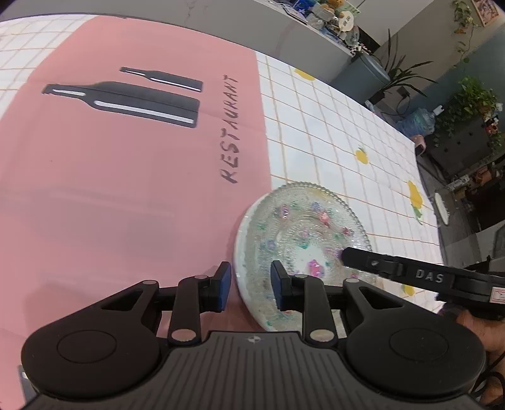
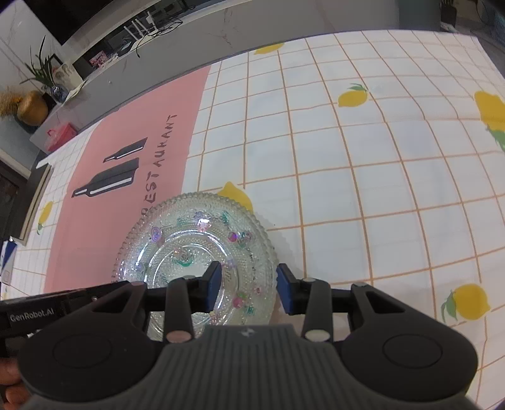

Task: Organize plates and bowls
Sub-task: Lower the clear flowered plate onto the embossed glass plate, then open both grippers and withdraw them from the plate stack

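Note:
A clear glass plate [image 1: 303, 233] with a beaded rim and small coloured flowers lies on the table, half on the pink mat; it also shows in the right wrist view [image 2: 192, 246]. My left gripper [image 1: 251, 285] is open, its jaws straddling the plate's left rim. My right gripper [image 2: 249, 285] is open, its jaws straddling the plate's right rim; one of its fingers [image 1: 372, 261] shows in the left wrist view over the plate. I cannot tell whether either touches the plate.
A pink mat [image 1: 126, 176] printed with bottles and "RESTAURANT" covers part of a white checked tablecloth with lemons [image 2: 378, 189]. Beyond the table edge are plants [image 1: 470, 101], a shelf with clutter [image 1: 331, 15] and a gold vase [image 2: 31, 108].

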{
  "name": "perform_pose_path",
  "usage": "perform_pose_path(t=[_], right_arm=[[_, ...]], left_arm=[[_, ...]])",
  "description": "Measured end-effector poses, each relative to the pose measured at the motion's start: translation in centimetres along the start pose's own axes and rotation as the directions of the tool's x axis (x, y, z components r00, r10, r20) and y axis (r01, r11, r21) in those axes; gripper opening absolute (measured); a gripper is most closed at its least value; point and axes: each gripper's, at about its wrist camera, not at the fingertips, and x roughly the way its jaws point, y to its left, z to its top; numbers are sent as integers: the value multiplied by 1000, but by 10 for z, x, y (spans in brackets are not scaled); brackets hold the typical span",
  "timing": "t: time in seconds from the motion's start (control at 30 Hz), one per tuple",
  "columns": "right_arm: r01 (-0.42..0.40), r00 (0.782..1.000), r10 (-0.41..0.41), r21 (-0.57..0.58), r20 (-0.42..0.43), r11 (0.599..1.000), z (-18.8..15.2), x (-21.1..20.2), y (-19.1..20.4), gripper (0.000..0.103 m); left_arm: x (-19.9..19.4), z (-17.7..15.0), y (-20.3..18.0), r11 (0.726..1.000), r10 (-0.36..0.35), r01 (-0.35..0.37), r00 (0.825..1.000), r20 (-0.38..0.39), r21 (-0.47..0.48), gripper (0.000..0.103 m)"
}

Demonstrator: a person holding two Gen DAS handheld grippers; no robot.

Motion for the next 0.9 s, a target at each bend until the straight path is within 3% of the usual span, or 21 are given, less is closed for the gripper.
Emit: perform_pose_path(t=[0.07,0.17,0.3,0.43,0.5,0.6,0.67,0.7,0.8,0.9], right_arm=[[23,999,-23,-5,23,1000,1,-7,0,43],[29,998,-29,3,64,1000,4,-23,-2,45],[54,991,-52,-10,123,999,4,-41,0,51],[89,979,-82,-33,185,995,-1,-60,8,62],[107,972,-94,-50,217,993,-4,-71,14,68],[111,962,-94,-53,256,992,-14,-88,20,77],[111,958,-90,-60,272,992,-23,-98,25,80],[116,956,-94,-63,278,991,-28,-102,27,80],[138,950,-114,-63,291,988,-44,-114,33,84],[133,948,-114,-42,297,990,-61,-123,33,87]], left_arm=[[-8,1,4,1000,4,-4,1000,20,-7,51],[-25,3,9,1000,25,-26,998,58,2,54],[-54,-1,-4,984,113,-131,983,145,123,60],[-80,-9,-18,965,125,-169,968,219,198,70],[-89,-14,-27,951,154,-212,956,248,225,74],[-101,-25,-40,923,244,-316,922,302,221,74],[-105,-30,-46,907,278,-355,909,311,226,74],[-106,-32,-48,904,278,-355,911,304,238,74],[-109,-40,-54,912,244,-306,940,237,272,74],[-112,-51,-62,897,260,-324,937,235,300,74]])
